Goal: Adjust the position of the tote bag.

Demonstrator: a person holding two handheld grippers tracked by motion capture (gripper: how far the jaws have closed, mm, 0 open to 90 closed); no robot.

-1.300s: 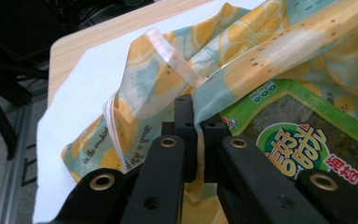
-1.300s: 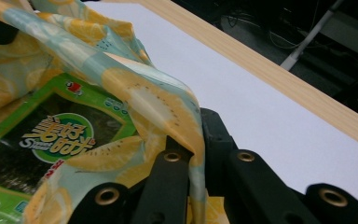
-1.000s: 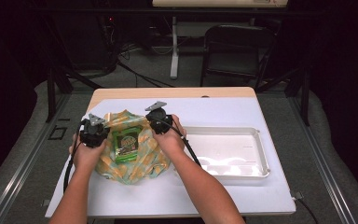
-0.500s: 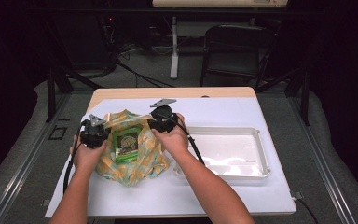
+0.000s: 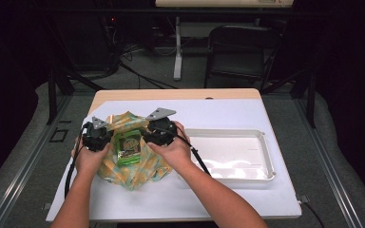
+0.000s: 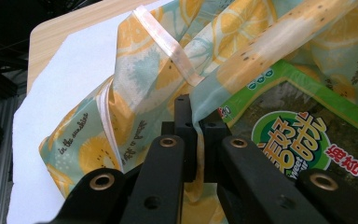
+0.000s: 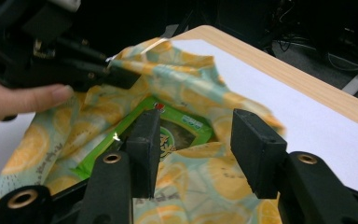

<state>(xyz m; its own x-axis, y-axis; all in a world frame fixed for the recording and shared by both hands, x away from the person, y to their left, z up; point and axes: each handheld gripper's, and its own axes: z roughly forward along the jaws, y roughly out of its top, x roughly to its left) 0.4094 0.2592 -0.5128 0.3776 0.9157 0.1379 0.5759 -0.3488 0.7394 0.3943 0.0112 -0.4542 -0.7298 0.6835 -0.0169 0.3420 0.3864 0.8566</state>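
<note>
The left gripper [image 6: 193,140] pinches the bag's [image 5: 133,164] rim at 9 o'clock of the green packet [image 5: 128,147]. The right gripper [image 7: 198,154], jaws just opening and empty, hovers at 3 o'clock. Judging by this, it should regrip the rim opposite. White mat [image 5: 247,199], tray [image 5: 266,156] at 3 o'clock, dark room.

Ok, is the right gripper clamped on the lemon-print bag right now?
No, the right gripper has its jaws apart above the lemon-print bag, pads pressing on nothing.
</note>
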